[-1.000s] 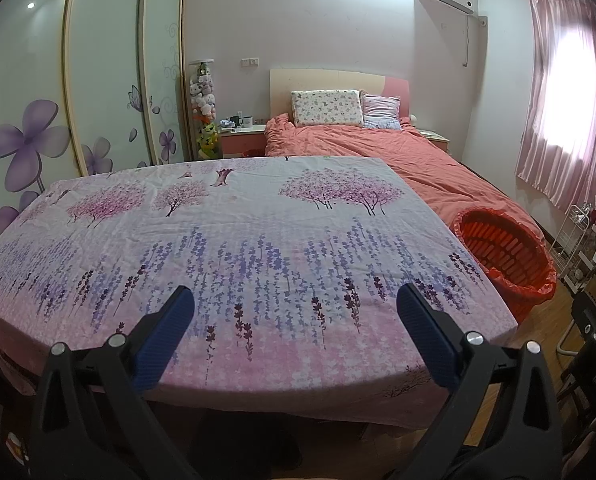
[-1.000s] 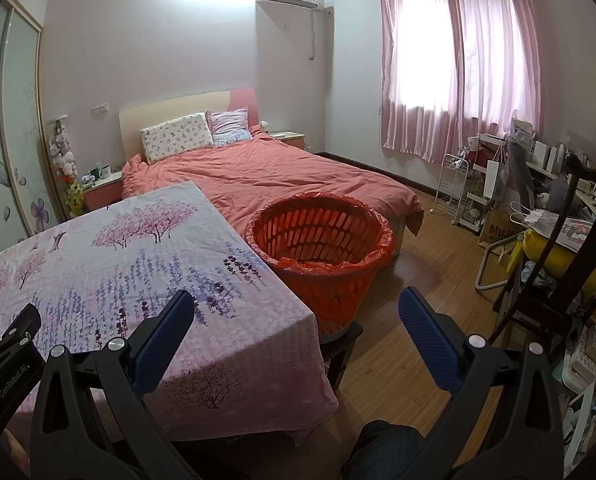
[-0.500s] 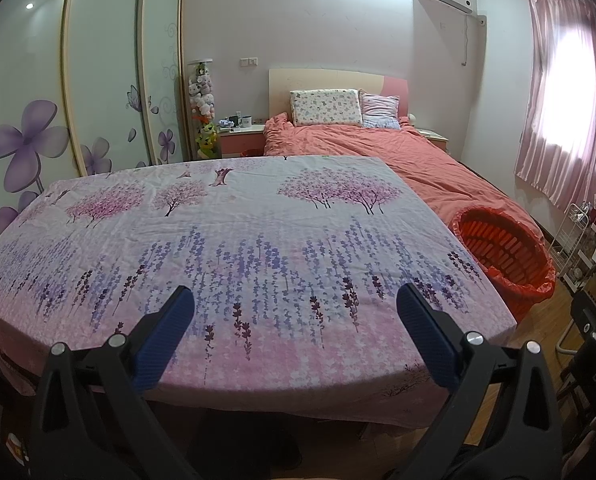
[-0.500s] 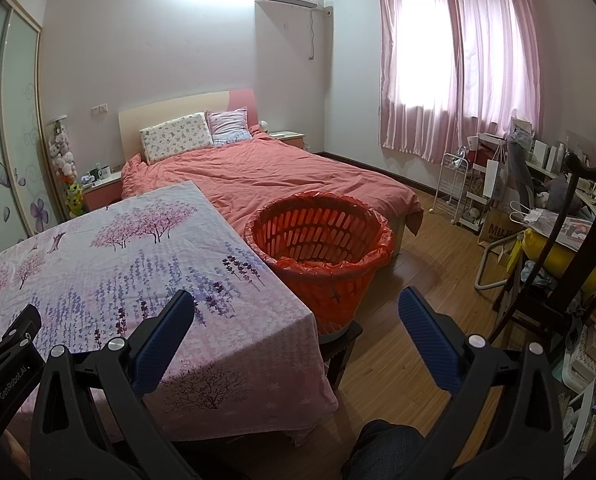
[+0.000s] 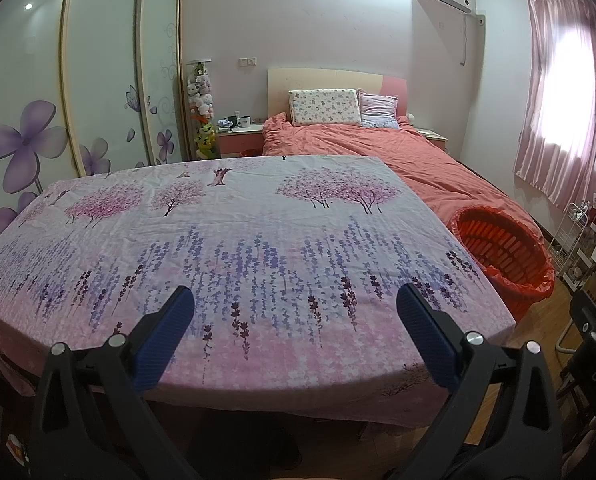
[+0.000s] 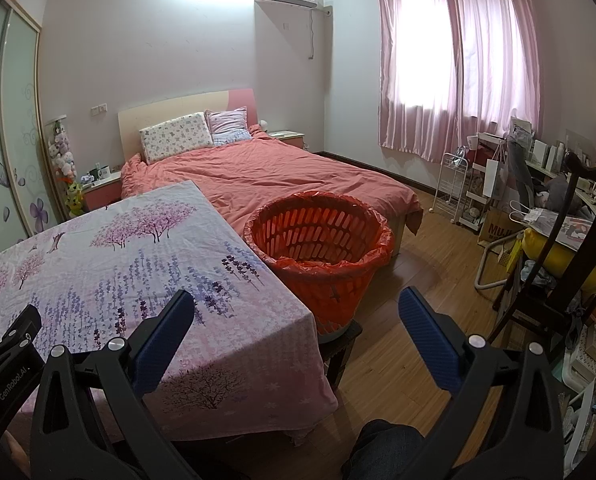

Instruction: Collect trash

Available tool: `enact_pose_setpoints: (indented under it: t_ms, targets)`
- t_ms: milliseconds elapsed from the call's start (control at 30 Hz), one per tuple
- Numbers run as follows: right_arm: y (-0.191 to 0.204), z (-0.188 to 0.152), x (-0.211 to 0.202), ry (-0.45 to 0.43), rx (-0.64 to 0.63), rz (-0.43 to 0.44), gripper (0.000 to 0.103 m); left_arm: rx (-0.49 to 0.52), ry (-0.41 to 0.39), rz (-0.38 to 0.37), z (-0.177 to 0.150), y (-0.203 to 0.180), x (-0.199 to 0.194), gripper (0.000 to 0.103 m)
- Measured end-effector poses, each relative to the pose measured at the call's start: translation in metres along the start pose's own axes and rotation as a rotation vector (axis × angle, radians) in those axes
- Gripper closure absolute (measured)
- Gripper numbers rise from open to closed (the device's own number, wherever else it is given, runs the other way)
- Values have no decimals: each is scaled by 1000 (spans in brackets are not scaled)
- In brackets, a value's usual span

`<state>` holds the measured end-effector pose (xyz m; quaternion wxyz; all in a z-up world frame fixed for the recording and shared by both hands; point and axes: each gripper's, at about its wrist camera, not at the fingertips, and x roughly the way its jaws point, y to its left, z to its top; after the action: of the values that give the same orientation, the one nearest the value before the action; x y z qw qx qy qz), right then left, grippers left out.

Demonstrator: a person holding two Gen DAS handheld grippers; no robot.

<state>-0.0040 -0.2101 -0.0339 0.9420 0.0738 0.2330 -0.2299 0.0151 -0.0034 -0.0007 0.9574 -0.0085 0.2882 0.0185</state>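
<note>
An orange basket lined with a red bag (image 6: 318,240) stands on a dark stool at the right edge of the table; it also shows in the left wrist view (image 5: 502,252). The table carries a floral cloth (image 5: 238,240) (image 6: 118,264), and I see no trash on it. My left gripper (image 5: 296,320) is open and empty over the table's near edge. My right gripper (image 6: 296,320) is open and empty, near the table's right front corner, short of the basket. The left gripper's body (image 6: 6,364) shows at the lower left of the right wrist view.
A bed with a salmon cover (image 6: 266,176) lies behind the table and basket. A dark chair (image 6: 558,264), a white cart (image 6: 452,184) and a cluttered desk stand at the right. Wardrobe doors (image 5: 110,80) line the left wall. Wood floor (image 6: 426,280) lies right of the basket.
Both views have shifted only very slightly; both grippers stay open and empty in nearly the same place.
</note>
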Motion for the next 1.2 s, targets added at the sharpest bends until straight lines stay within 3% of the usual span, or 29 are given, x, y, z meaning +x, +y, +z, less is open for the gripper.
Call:
enact_pose_setpoints:
  t_ms: [1200]
  targets:
    - [-1,0,0,3,0,0,2,9,4,-4,-1,-4,1,4]
